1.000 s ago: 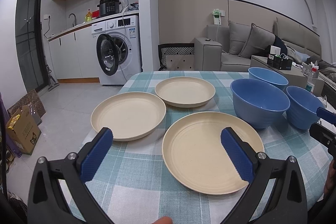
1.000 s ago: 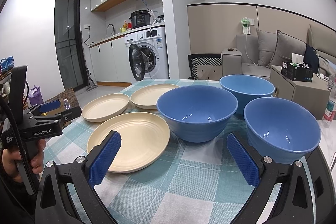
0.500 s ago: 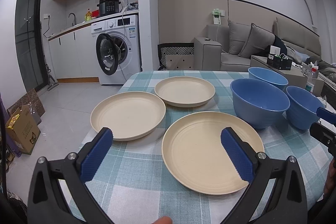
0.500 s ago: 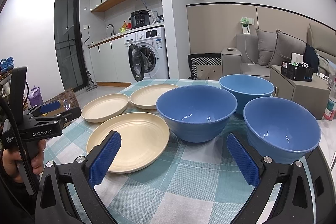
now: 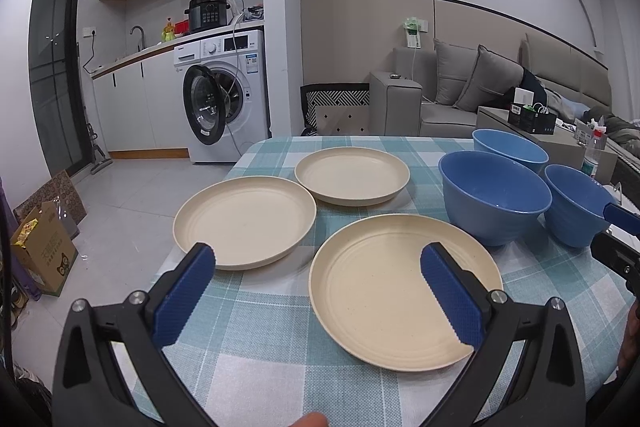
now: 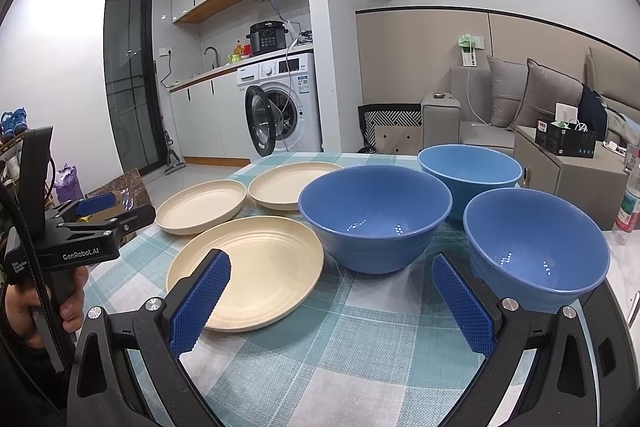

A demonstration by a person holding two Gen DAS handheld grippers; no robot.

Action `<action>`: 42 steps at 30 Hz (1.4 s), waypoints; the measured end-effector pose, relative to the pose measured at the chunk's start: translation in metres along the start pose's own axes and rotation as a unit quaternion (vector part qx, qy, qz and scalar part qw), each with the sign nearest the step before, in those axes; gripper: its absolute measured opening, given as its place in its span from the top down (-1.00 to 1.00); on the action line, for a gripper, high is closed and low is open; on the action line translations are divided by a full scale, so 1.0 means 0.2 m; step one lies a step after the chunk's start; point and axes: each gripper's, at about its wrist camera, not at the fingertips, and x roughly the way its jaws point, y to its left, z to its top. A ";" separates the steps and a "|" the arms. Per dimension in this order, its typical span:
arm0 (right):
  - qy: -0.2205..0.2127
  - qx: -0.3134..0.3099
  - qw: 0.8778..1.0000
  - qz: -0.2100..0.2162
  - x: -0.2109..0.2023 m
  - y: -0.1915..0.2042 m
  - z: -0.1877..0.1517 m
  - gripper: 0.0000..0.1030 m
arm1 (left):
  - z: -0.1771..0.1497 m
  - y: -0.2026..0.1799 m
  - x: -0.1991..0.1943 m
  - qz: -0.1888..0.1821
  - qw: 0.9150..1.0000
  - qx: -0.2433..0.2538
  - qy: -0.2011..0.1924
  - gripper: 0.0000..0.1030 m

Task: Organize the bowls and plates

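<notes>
Right wrist view alone shows the left gripper (image 6: 96, 205) from the side: black body printed "GenRobot.AI", held by a hand (image 6: 44, 307) at the frame's left edge, with its blue pads apart and nothing between them. Left wrist view alone shows a cardboard box (image 5: 42, 251) on the tiled floor left of the table, and only a blue pad tip of the right gripper (image 5: 622, 217) at its right edge. Landmark: the nearest cream round ribbed plate (image 5: 404, 291), lying flat on the teal-and-white checked tablecloth (image 5: 260, 347). Behind-left of it lies a second cream plate (image 5: 244, 221); behind it, a third, smaller cream plate (image 5: 352, 175). Just right of it stands the middle blue glossy bowl (image 5: 494, 195), upright; further right a second blue bowl (image 5: 576, 207), and behind those a third blue bowl (image 5: 508, 147). All six stand separate, unstacked. The right gripper (image 6: 332, 303) hovers low over the cloth, jaws spread wide, empty. White washing machine (image 6: 284, 103) beyond the table, door ajar; its labels unreadable.
</notes>
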 end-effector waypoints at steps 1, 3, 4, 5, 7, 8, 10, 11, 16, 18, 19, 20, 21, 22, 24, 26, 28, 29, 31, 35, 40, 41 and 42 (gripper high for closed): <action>0.000 0.000 1.000 0.000 0.00 0.00 0.00 -0.99 | 0.00 0.00 0.00 0.000 1.000 0.000 0.000 -1.00; 0.000 0.000 1.000 0.000 0.00 0.00 0.01 -0.99 | 0.00 0.00 0.00 -0.001 1.000 0.001 0.001 -1.00; 0.001 0.000 1.000 0.001 0.00 -0.01 0.01 -0.99 | 0.01 0.00 0.00 -0.002 1.000 0.001 0.002 -1.00; 0.001 0.000 1.000 0.000 0.00 0.00 0.01 -0.99 | 0.01 0.00 0.00 -0.001 1.000 0.001 0.003 -1.00; -0.001 -0.001 1.000 0.001 -0.01 0.00 0.01 -0.99 | 0.01 0.00 0.00 0.007 1.000 0.002 0.003 -1.00; -0.002 -0.002 1.000 0.001 -0.01 0.00 0.02 -0.99 | 0.01 0.00 0.00 0.010 1.000 0.002 0.002 -1.00; -0.003 -0.007 1.000 0.001 -0.01 0.01 0.02 -0.99 | 0.01 0.01 0.00 0.008 1.000 -0.002 0.003 -1.00; -0.002 -0.011 1.000 0.001 -0.01 0.02 0.03 -0.99 | 0.01 0.02 0.00 0.006 1.000 -0.006 0.004 -1.00; 0.007 -0.023 1.000 0.006 0.01 0.04 0.05 -0.99 | 0.02 0.02 0.00 0.004 1.000 0.003 0.001 -1.00; 0.015 -0.027 0.999 0.010 0.03 0.06 0.06 -0.99 | 0.02 0.02 0.00 -0.001 1.000 0.008 0.000 -1.00; 0.019 -0.029 0.999 0.011 0.04 0.07 0.06 -0.99 | 0.02 0.01 0.01 0.000 1.000 0.011 0.000 -1.00; 0.022 -0.031 0.999 0.013 0.05 0.08 0.06 -0.99 | 0.03 0.01 0.01 0.003 1.000 0.013 -0.001 -1.00; 0.027 -0.033 0.999 0.017 0.06 0.08 0.07 -0.99 | 0.03 0.01 0.01 0.005 1.000 0.017 -0.004 -1.00; 0.031 -0.035 0.999 0.020 0.07 0.09 0.07 -0.99 | 0.03 0.02 0.01 0.005 1.000 0.020 -0.004 -1.00; 0.037 -0.039 0.998 0.024 0.08 0.11 0.09 -0.99 | 0.04 0.03 0.02 0.001 1.000 0.023 -0.001 -1.00; 0.038 -0.042 0.998 0.025 0.09 0.12 0.11 -0.99 | 0.04 0.03 0.03 -0.004 1.000 0.024 0.001 -1.00; 0.041 -0.040 0.998 0.031 0.10 0.13 0.13 -0.99 | 0.04 0.04 0.04 -0.007 1.000 0.025 0.004 -1.00; 0.043 -0.040 0.998 0.035 0.11 0.13 0.15 -0.99 | 0.05 0.04 0.05 -0.008 1.000 0.027 0.006 -1.00; 0.041 -0.038 0.998 0.036 0.12 0.13 0.18 -0.99 | 0.06 0.04 0.05 -0.009 1.000 0.026 0.007 -1.00; 0.029 -0.030 0.998 0.041 0.12 0.13 0.25 -0.99 | 0.09 0.06 0.07 -0.012 1.000 0.022 0.013 -1.00; 0.017 -0.026 0.998 0.046 0.12 0.11 0.35 -0.99 | 0.15 0.09 0.11 -0.003 1.000 0.012 0.011 -1.00; 0.016 -0.025 0.998 0.046 0.12 0.10 0.37 -0.99 | 0.16 0.09 0.11 -0.002 1.000 0.009 0.011 -1.00; 0.013 -0.023 0.998 0.048 0.12 0.09 0.39 -0.99 | 0.17 0.10 0.12 -0.002 1.000 0.007 0.010 -1.00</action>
